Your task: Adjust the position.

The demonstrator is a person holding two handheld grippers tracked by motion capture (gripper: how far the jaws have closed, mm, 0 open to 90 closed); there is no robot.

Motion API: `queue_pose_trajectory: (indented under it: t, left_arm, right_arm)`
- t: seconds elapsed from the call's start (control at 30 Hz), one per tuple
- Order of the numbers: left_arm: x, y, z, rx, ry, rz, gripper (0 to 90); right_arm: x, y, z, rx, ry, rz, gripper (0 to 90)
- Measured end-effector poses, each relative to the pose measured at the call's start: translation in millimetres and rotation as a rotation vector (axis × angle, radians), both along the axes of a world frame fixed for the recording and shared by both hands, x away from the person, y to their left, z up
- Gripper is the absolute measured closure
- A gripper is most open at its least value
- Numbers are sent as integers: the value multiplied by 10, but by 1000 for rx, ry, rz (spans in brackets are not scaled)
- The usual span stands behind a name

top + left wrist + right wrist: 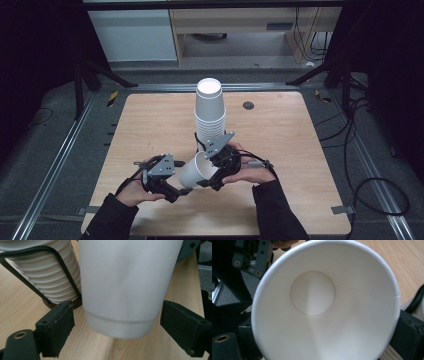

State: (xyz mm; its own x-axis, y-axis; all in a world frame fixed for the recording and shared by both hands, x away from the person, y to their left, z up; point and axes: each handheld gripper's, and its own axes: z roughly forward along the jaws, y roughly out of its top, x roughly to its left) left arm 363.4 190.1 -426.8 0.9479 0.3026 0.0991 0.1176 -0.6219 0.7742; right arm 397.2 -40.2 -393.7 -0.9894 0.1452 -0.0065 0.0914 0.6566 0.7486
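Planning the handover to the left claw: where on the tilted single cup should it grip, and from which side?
Grip the single cup just above its base ring, left claw coming from the base end. The right claw holds the rim end, and the narrow base already sits between the open pads.

One loose paper cup (196,170), one cup stack (209,111) of perhaps a dozen, two claws.

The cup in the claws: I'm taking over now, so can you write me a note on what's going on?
Right claw: shut on the single paper cup, held tilted, its mouth toward that claw's camera.
Left claw: open, its jaws either side of the cup's base, not touching.
Stack of cups: upside down on the table, just behind.
Done: one cup is off the stack.
Left: probably pass it to the left claw or set it down.
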Motion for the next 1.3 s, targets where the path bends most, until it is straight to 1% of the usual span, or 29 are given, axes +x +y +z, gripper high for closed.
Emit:
queue_pose_trajectory:
  t: [0.07,0.13,0.17,0.3,0.33,0.4,0.47,0.8,0.97,1.1,1.13,1.2,1.23,1.3]
  left_arm:
    - [-3,-16,-8,10,1,2,116]
    - [1,-23,-17,15,5,3,119]
    - [4,-23,-19,25,5,4,121]
    - [9,-28,-26,27,11,5,136]
    - [7,-33,-29,24,15,7,146]
    - [8,-35,-32,24,14,15,161]
    - [12,-27,-28,27,8,19,212]
    - [-3,-24,-17,39,-2,21,227]
    - [0,-10,-4,18,3,16,228]
    - [-2,7,16,-9,4,16,229]
    - [0,14,23,-5,1,14,229]
    - [2,27,27,-11,1,18,230]
    - [8,36,30,-5,-4,20,230]
    - [16,49,25,-13,2,24,231]
  right_arm:
    - [-1,58,-9,-26,-7,0,72]
    - [-2,106,-10,-33,-9,3,72]
    - [-5,125,-10,-32,-8,4,72]
    - [-7,189,-17,-40,-16,11,72]
    - [-11,199,-17,-40,-15,7,72]
    - [-9,214,-17,-32,-18,17,73]
    - [-15,222,-19,-32,-12,16,73]
    - [-16,219,-26,-23,-9,19,62]
    - [-12,199,-42,16,-12,15,52]
    - [-20,167,-19,46,-5,5,50]
    - [-23,158,-13,52,-7,2,49]
    - [-27,126,3,68,-11,3,49]
    - [-25,112,8,73,-14,3,49]
    - [-26,73,24,85,-13,-6,50]
